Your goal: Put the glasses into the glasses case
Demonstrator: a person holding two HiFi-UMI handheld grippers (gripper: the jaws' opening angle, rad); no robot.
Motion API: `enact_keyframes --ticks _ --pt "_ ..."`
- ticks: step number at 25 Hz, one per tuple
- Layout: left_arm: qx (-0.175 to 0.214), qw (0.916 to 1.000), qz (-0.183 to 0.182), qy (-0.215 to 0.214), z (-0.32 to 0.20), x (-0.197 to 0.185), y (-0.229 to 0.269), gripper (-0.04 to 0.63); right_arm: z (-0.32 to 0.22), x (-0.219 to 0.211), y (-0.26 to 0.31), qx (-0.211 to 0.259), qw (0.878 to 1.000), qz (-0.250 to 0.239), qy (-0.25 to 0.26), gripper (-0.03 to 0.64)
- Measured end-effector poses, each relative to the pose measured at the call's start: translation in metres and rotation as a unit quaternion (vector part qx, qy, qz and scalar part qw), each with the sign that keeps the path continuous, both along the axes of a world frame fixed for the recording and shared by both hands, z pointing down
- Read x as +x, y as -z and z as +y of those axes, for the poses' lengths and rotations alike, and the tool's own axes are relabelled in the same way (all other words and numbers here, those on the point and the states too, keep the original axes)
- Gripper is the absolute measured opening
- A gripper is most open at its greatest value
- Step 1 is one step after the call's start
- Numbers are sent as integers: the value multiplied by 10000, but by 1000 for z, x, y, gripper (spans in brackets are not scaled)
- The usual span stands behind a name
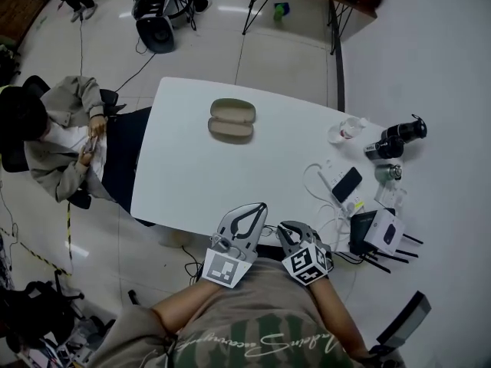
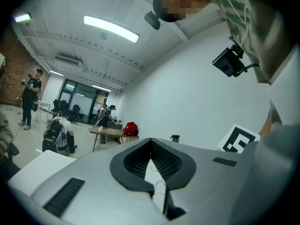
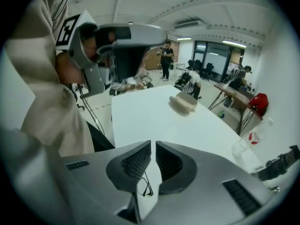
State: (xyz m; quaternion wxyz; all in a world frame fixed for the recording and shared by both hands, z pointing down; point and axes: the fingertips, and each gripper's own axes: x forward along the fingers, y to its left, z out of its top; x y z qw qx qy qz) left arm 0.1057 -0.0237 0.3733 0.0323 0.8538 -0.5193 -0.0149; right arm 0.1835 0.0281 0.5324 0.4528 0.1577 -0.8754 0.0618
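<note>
Both grippers hang low at the near edge of the white rectangular table (image 1: 192,175), close in to the person's chest. The left gripper (image 1: 262,205) points out over the tabletop, its marker cube (image 1: 225,269) back by the shirt. In its own view the left gripper (image 2: 151,141) has its dark ribbed pads pressed tip to tip, and nothing is pinched there. It tilts up towards the far wall and the ceiling lights.

Just beside it is the right gripper (image 1: 283,226). In its own view the right gripper (image 3: 153,143) is only narrowly parted, with a thin slit of white table showing between the tips. No thing sits between the pads.

Low in that slit the thin dark wire-framed glasses (image 3: 144,185) show against the white tabletop, close under the right gripper. Whether they touch the jaws I cannot tell, and the head view does not pick them out.

The beige oval glasses case (image 1: 232,119) lies open in the middle of the far half of the table, well apart from both grippers. The right gripper view looks straight up the table at the case (image 3: 183,102).

Along the table's right end lie a black phone (image 1: 347,184), a black camera lens (image 1: 395,138), a clear plastic cup (image 1: 343,131) and a white router with black antennas (image 1: 383,232). A seated person in a grey top (image 1: 61,140) is at the left end.
</note>
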Motion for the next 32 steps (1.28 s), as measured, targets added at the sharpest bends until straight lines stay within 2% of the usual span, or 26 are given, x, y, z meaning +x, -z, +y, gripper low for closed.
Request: enact_keyframes --ticks 3,8,12,14,19,23,28,30,32 --pt "-59 10000 37 25 1 -5 -5 6 13 0 -22 -228 9985 337 357 40" --pt "-8 9999 -18 100 5 -15 0 6 23 4 -46 -324 9935 734 807 86" --pt "-27 9996 -40 272 8 -21 0 6 35 10 -64 -410 9863 966 1275 86" --pt "52 9994 -132 301 9 -23 2 6 37 15 -72 -439 9845 1065 1325 86" --pt "-127 9991 -94 400 14 -29 -6 6 41 20 -90 -462 9805 1246 1448 86" --pt "-88 9992 -143 354 14 -32 -9 6 41 21 -103 -512 9768 1380 1553 86" --pt "-568 9970 109 516 21 -36 -25 6 49 26 -121 -617 9667 1655 1852 86" --pt "-410 9979 -15 505 19 -37 -21 6 48 27 -125 -606 9652 1704 1886 86" --pt "-498 9970 120 581 19 -39 -24 6 47 28 -128 -593 9650 1700 1908 86"
